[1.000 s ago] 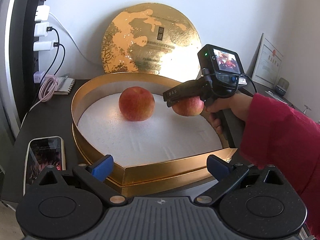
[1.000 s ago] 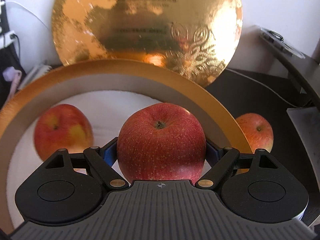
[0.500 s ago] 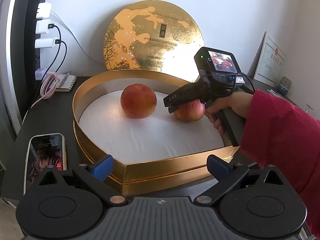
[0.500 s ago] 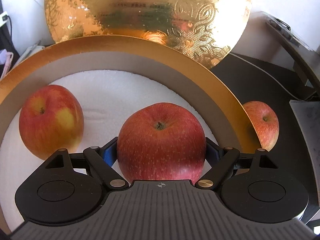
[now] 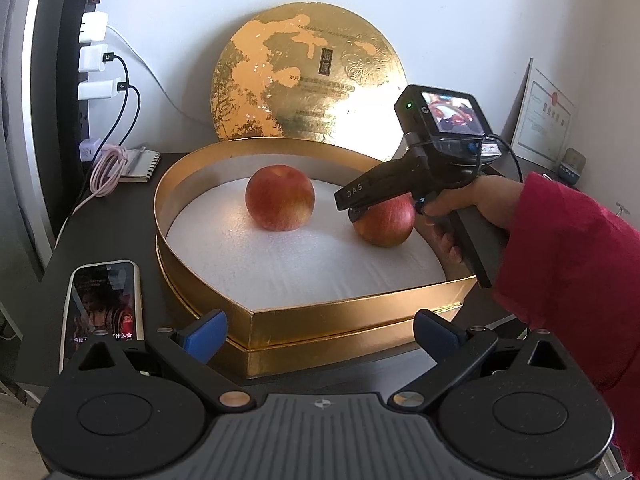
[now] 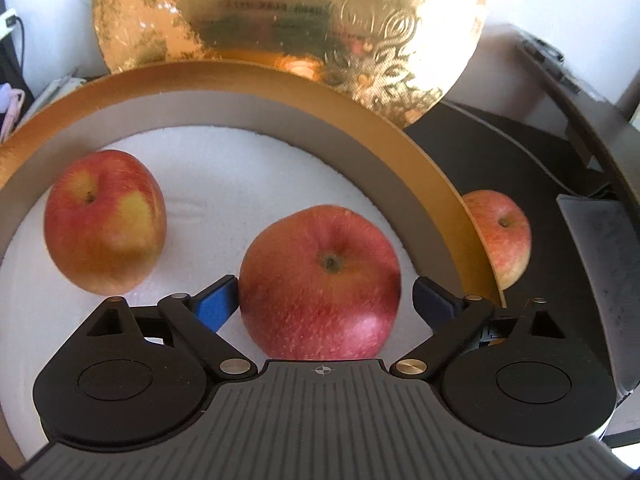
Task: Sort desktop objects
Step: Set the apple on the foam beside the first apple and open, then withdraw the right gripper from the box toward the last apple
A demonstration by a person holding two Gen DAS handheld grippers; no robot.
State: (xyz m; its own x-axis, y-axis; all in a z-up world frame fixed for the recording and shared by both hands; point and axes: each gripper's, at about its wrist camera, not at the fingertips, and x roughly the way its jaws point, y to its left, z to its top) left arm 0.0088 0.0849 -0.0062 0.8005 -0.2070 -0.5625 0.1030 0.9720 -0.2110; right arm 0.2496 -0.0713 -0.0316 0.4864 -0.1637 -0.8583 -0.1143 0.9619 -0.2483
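A gold heart-shaped box (image 5: 344,316) with a white foam floor holds two red apples. One apple (image 5: 279,197) (image 6: 105,227) sits toward the back left. The second apple (image 5: 385,221) (image 6: 320,282) rests on the foam between the fingers of my right gripper (image 6: 326,298) (image 5: 354,208), whose jaws have opened and stand slightly apart from it. A third apple (image 6: 502,236) lies on the dark desk outside the box's right wall. My left gripper (image 5: 320,332) is open and empty, in front of the box's point.
The round gold lid (image 5: 310,76) leans on the wall behind the box. A phone (image 5: 102,300) lies at front left. A pink cable and notepad (image 5: 120,164) and chargers (image 5: 94,68) are at the left. A framed certificate (image 5: 544,120) stands at right.
My right gripper lowered the apple onto the foam inside the box and opened its jaws, letting go of it. The left gripper stayed nearly still.
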